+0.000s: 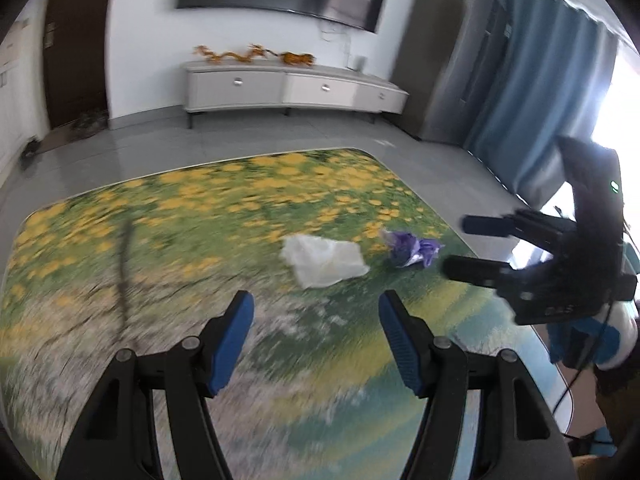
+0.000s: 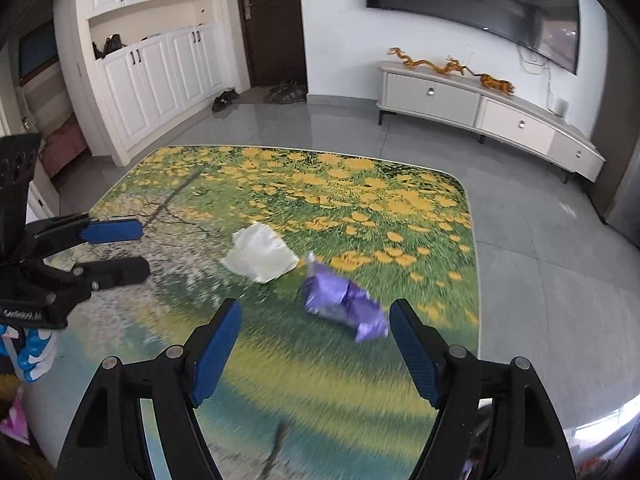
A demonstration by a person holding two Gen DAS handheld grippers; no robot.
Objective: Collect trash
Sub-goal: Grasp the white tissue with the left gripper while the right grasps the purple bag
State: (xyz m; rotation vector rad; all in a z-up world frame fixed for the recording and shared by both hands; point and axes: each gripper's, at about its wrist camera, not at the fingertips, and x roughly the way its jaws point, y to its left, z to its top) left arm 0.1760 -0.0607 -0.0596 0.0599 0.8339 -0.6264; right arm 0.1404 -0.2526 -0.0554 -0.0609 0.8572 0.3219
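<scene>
Both the left gripper point(image 1: 316, 316) and right gripper point(image 2: 316, 324) hovered wide open and empty; the purple wrapper point(image 2: 344, 306), centre-right beside the white tissue point(image 2: 262, 254), seemed best straddled squarely before closing.

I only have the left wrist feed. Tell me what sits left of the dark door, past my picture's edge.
Observer: White cabinets with dark handles stand there, with an open shelf niche across the middle.
Operator: Report the floor by that door.
Observer: Shoes lie on the grey tiles in front of the cabinets, and more sit on the mat at the door.
Operator: Now give me the right gripper's spread; I see it side-on only.
Observer: The right gripper is wide open above the table, and the purple wrapper lies just ahead, nearer its right finger; the white crumpled paper is farther on.
</scene>
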